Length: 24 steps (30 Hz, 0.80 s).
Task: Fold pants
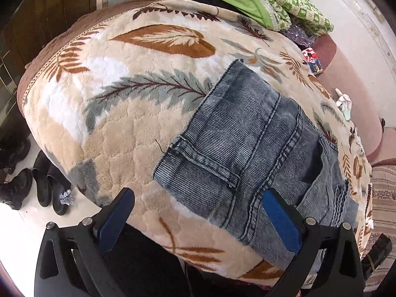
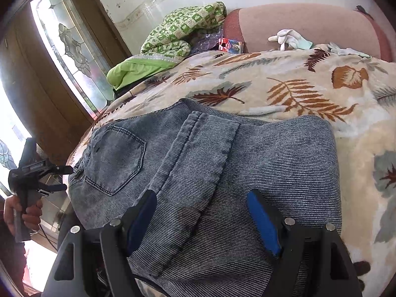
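Grey-blue denim pants (image 1: 250, 148) lie folded on a leaf-patterned fleece blanket (image 1: 118, 113), back pocket (image 2: 116, 158) facing up and a leg folded over the middle (image 2: 198, 163). My left gripper (image 1: 200, 215) hovers open over the pants' near edge; its right finger (image 1: 279, 220) is above the denim, its left finger (image 1: 118, 212) above the blanket. In the right wrist view my right gripper (image 2: 201, 208) stands open above the folded leg, with no cloth pinched. There the left gripper (image 2: 60, 178) shows at the pants' waist end, held by a hand (image 2: 24, 215).
A green quilt (image 2: 173, 37) is bunched at the far end, with small boxes (image 2: 231, 44) and white gloves (image 2: 287, 38) against a pink padded back (image 2: 309, 22). Black shoes (image 1: 39, 183) stand on the floor by the blanket's edge. A wooden door with glass (image 2: 71, 47) is on the left.
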### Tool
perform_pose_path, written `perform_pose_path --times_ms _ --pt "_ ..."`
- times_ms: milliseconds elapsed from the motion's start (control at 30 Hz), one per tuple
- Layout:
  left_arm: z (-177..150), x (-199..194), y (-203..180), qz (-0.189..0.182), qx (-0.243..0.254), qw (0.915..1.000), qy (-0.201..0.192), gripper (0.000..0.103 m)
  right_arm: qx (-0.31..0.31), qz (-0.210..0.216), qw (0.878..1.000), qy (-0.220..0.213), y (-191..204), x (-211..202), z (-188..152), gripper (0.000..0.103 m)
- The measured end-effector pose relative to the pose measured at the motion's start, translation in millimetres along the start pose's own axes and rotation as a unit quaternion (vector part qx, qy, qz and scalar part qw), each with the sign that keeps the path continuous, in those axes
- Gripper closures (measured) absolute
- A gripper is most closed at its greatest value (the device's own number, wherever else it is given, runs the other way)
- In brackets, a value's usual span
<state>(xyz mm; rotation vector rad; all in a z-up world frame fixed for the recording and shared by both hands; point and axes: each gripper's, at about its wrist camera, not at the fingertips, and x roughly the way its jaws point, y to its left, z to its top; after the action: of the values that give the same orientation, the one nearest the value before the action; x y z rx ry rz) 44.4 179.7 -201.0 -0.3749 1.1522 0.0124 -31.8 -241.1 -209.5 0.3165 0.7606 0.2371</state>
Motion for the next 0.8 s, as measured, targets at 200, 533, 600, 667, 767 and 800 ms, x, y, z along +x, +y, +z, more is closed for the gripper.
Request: perform_pose_path --times_ms 200,533,600,667,767,800 --pt "0.4 17.7 -2.8 0.004 -0.007 1.0000 -0.003 0.010 -0.002 -0.001 1.000 0.000 -0.1 0.5 -0.4 0.024" --pt "0.5 9.4 -23.3 0.003 0.038 0.9986 -0.037 0.050 -0.002 0.000 1.000 0.000 -0.5 0.9 -0.7 0.024" --pt "1.0 8.8 -26.2 0.003 0.042 0.9983 -0.041 0.052 -0.001 -0.001 1.000 0.000 -0.5 1.1 -0.5 0.024" --pt "2.7 11.7 -27.5 0.004 0.041 0.9982 -0.044 0.044 -0.001 -0.001 1.000 0.000 -0.7 1.7 -0.5 0.024" --pt "4.4 15.7 -26.3 -0.004 0.035 0.9982 -0.049 0.034 0.000 0.000 1.000 0.000 -0.9 1.3 -0.5 0.024" --pt "4.5 15.9 -27.6 -0.002 0.039 0.9978 -0.054 0.034 0.000 0.000 1.000 0.000 -0.8 1.2 -0.5 0.024"
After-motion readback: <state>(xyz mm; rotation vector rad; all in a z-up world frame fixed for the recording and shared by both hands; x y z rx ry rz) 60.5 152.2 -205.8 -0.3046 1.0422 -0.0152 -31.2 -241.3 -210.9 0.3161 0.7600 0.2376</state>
